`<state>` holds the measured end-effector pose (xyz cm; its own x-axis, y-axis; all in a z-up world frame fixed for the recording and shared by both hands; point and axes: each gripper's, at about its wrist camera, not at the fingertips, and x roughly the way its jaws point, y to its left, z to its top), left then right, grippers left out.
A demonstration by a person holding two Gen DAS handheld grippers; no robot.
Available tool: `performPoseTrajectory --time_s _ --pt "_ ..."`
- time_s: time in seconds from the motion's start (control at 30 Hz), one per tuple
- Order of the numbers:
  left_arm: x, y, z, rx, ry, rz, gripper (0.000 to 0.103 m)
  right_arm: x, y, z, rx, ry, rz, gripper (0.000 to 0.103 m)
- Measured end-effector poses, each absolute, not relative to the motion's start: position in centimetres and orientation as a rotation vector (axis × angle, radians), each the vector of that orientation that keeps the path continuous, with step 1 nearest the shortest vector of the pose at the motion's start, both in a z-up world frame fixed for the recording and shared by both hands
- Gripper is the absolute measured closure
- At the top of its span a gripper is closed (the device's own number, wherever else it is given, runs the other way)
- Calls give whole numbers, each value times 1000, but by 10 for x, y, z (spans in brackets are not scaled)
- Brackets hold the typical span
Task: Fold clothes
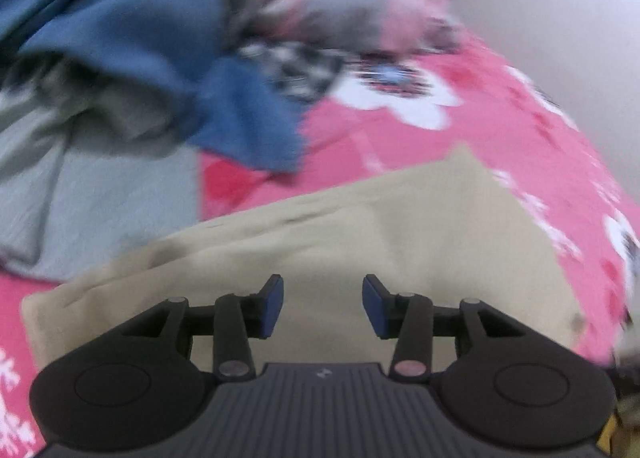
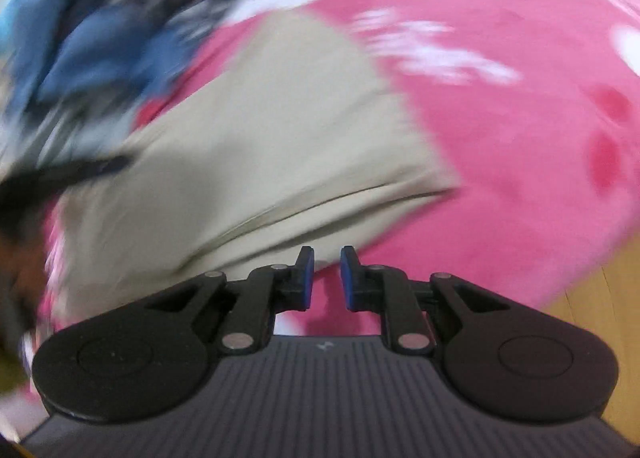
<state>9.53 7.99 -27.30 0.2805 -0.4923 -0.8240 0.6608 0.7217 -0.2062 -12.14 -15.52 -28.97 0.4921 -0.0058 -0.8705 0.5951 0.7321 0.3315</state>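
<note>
A folded beige garment (image 1: pixel 340 226) lies flat on a pink flowered bedcover (image 1: pixel 500 130). My left gripper (image 1: pixel 323 306) is open and empty, just above the garment's near part. In the right wrist view the beige garment (image 2: pixel 260 130) fills the middle left. My right gripper (image 2: pixel 327 278) hovers at its near right corner, jaws a small gap apart with nothing between them. Both views are motion-blurred.
A heap of unfolded clothes lies beyond the beige garment: a blue piece (image 1: pixel 160 42), a pale grey-green piece (image 1: pixel 92 178) and a black-and-white checked piece (image 1: pixel 296 66). A pale wall (image 1: pixel 560 10) is at the right. Wooden floor (image 2: pixel 600 298) shows past the bed's edge.
</note>
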Motion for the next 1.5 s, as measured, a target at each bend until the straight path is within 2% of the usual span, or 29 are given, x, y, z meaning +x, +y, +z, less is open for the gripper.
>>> performPoseTrajectory --time_s 0.2,0.37,0.7,0.77,0.83,1.0,1.1,1.17,1.23,1.5 --pt "16 30 -278 433 1084 -1238 50 -139 -191 -313 884 889 -391 88" --pt "-24 -2 -291 652 1030 -1276 45 -143 -204 -327 1021 780 -349 92" --pt "-28 -18 -301 715 973 -1235 48 -156 -208 -362 1278 741 -277 92" --pt "-30 -18 -300 720 961 -1225 54 -146 -208 -366 1297 720 -249 97" --pt "-29 -17 -296 698 972 -1225 55 -147 -212 -361 1362 608 -216 101" --pt "-24 -16 -298 651 994 -1209 53 -161 -211 -375 1579 479 -230 101" --pt "-21 -18 -300 629 989 -1183 61 -167 -209 -380 1645 466 -244 100" --pt "-20 -18 -300 629 968 -1173 79 -168 -210 -376 1618 490 -265 98" --pt "-20 -17 -296 612 948 -1170 89 -174 -212 -373 1603 493 -298 98" --pt "-45 -9 -278 694 752 -1147 94 -184 -224 -371 1647 502 -276 95"
